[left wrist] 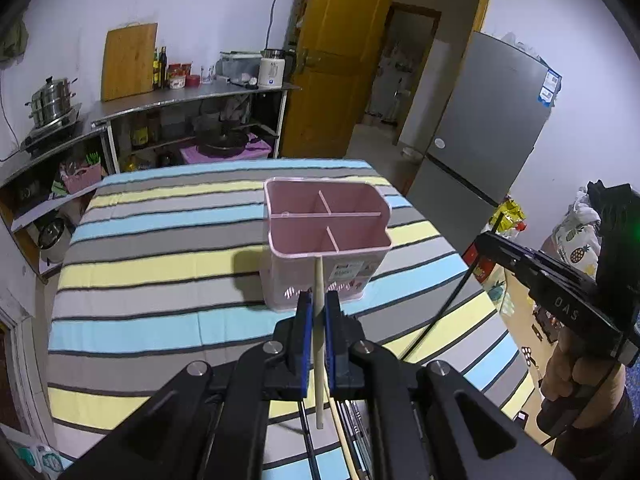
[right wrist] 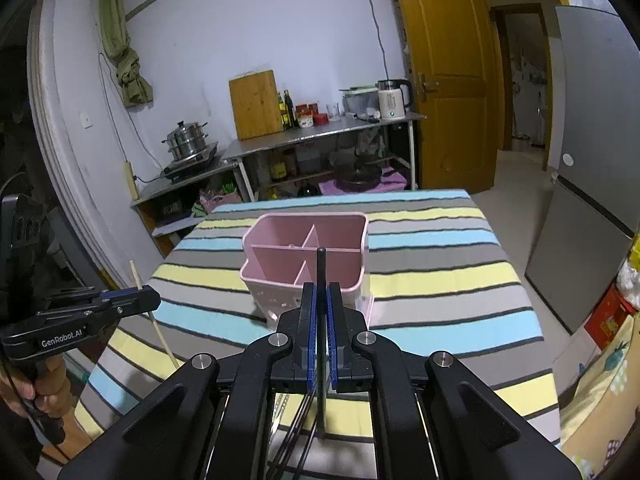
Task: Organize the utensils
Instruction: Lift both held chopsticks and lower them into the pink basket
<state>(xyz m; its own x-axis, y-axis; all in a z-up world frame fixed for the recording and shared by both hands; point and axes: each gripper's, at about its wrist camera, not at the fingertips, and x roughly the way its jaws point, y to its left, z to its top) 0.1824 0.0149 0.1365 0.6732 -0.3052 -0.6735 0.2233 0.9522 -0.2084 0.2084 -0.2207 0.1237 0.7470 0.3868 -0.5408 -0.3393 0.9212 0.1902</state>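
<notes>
With both sets of fingers clamped thin, the left gripper point(left wrist: 316, 308) pinched a pale chopstick point(left wrist: 319, 344) and the right gripper point(right wrist: 321, 300) a black one point(right wrist: 321, 320), each upright-ish. The pink caddy point(left wrist: 326, 232) sat mid-worktop point(left wrist: 160, 240), empty. Either stick could've pivoted in that narrow pinch and clipped a divider or the rim.

Dim indoor light with a cool bluish cast is falling from overhead in both views. The pink caddy point(left wrist: 328, 236) is throwing a soft shadow to its left on the striped cloth point(left wrist: 160, 280). Strong fisheye bending is curving the walls and door; black vignette is eating the corners. Centre is staying fairly sharp, edges softening. No strong glare is showing.
</notes>
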